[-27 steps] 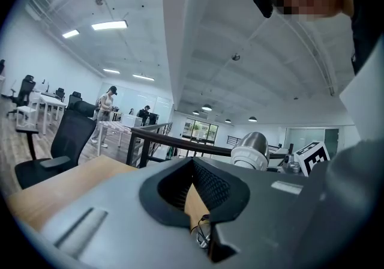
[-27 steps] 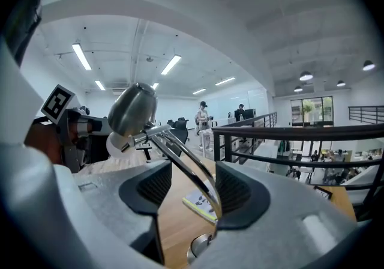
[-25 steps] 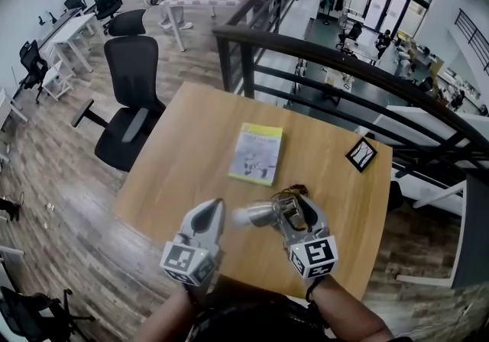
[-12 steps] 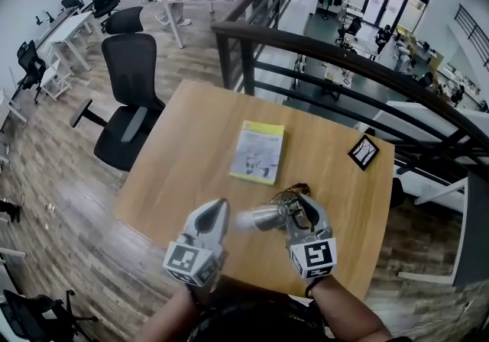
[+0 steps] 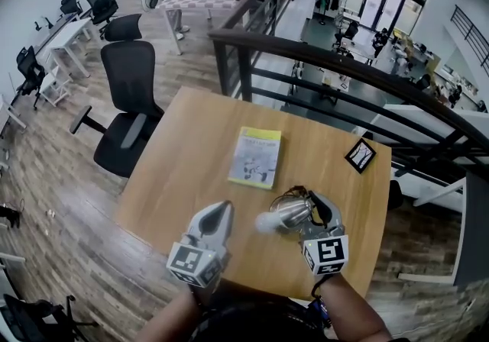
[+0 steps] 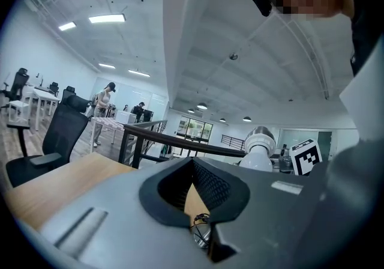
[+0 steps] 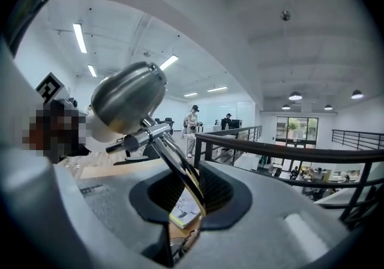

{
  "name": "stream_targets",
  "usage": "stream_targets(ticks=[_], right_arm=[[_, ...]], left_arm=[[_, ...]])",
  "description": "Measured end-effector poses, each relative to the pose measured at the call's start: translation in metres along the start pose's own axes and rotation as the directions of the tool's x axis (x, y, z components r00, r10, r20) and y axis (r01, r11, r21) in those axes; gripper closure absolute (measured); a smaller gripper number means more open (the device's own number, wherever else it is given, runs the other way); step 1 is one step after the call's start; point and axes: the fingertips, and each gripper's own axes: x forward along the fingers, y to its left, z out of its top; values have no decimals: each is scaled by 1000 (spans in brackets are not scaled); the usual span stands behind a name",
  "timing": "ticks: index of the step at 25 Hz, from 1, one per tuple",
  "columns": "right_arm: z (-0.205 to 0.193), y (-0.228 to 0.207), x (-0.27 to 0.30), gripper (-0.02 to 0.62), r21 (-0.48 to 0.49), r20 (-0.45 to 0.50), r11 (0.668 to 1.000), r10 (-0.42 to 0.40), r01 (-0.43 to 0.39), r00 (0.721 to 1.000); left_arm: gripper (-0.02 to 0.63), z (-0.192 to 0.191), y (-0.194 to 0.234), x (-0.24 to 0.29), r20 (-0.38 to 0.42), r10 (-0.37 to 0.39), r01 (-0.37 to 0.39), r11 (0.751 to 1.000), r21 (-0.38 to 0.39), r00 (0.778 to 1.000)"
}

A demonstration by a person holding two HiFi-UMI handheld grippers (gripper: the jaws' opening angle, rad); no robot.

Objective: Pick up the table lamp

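The table lamp (image 5: 287, 213) has a silvery metal head with a white bulb end and a thin bent arm. It hangs above the near part of the wooden table (image 5: 183, 157), head pointing left. My right gripper (image 5: 307, 208) is closing its jaws on the lamp's arm, which runs down between the pads (image 7: 211, 193). In the right gripper view the lamp head (image 7: 127, 103) looms at upper left. My left gripper (image 5: 217, 214) hovers just left of the bulb, shut with nothing in it. From the left gripper view the lamp (image 6: 258, 148) shows to the right.
A yellow-edged book (image 5: 256, 157) lies flat mid-table, and a small black card (image 5: 360, 155) sits near the far right corner. A dark railing (image 5: 321, 58) runs behind the table over a drop. A black office chair (image 5: 130, 96) stands at the left.
The right gripper has closed around the lamp's arm and shifted right and slightly up, with the lamp head following. The left gripper stays about where it was.
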Motion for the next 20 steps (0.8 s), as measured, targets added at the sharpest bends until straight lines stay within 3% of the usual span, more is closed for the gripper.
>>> stream_targets(ticks=[12,20], right_arm=[[23,-12,-9,538,16,32,1000,-5,4,999],[59,-23,-25,537,2,79,1000,-5,5,997]], left_arm=[[604,11,-13,10,26,-22,21,999,27,999],[604,33,-38,19,58,-56,52,997,64,997]])
